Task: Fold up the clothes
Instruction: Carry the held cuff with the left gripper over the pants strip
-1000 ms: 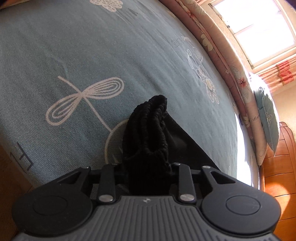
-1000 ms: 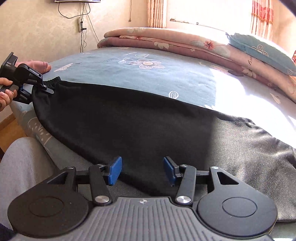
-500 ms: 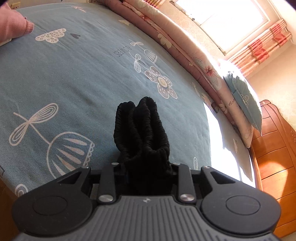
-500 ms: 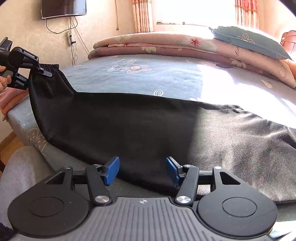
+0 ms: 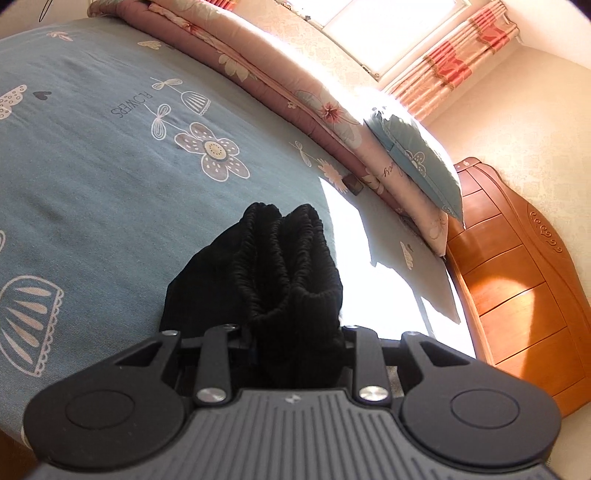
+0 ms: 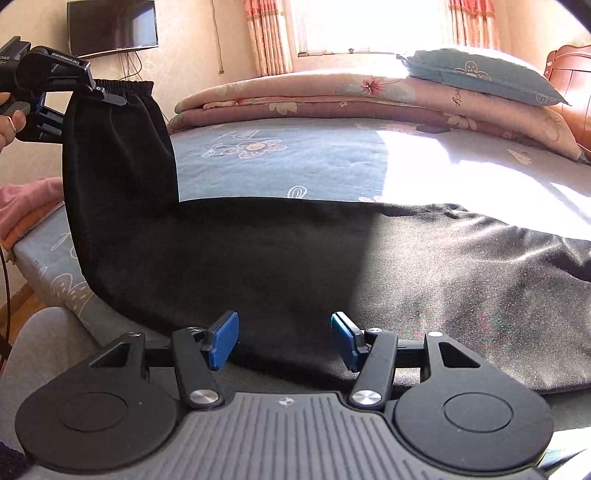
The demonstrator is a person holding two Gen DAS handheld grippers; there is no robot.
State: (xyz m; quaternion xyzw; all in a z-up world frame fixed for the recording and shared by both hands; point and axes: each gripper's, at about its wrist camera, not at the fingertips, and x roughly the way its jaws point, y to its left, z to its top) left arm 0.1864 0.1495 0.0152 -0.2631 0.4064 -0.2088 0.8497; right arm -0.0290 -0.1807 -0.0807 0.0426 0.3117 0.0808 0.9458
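Left wrist view
- Left gripper (image 5: pixel 295 343): nearly closed, clamped on the bunched elastic waistband of the black trousers (image 5: pixel 284 280); fingers mostly buried in the cloth.
- Trousers relative to tool: waistband standing straight out ahead of the jaws in a gathered, ribbed clump, raised clear above the bed sheet (image 5: pixel 92 177).
- Background: blue flower-print sheet below, folded quilt (image 5: pixel 280 92) along the far edge, pillow (image 5: pixel 417 162) on top of it, wooden headboard (image 5: pixel 517 258) at right.

Right wrist view
- Right gripper (image 6: pixel 284 341): jaws well apart, blue pads (image 6: pixel 223 339) bare, nothing pinched between them.
- Trousers (image 6: pixel 332 266) relative to tool: spread flat across the bed just ahead of and beneath the open jaws, near hem edge close under the pads; contact with the cloth impossible to tell.
- Waistband end: lifted at far left, hanging from the left gripper (image 6: pixel 107 96), held by a hand (image 6: pixel 9 122); cloth draping down from there to the sheet (image 6: pixel 295 166).
- Surroundings: pink cloth (image 6: pixel 26 199) at the left bed edge, television (image 6: pixel 112 24) on the wall, grey-clad leg (image 6: pixel 44 354) at lower left.
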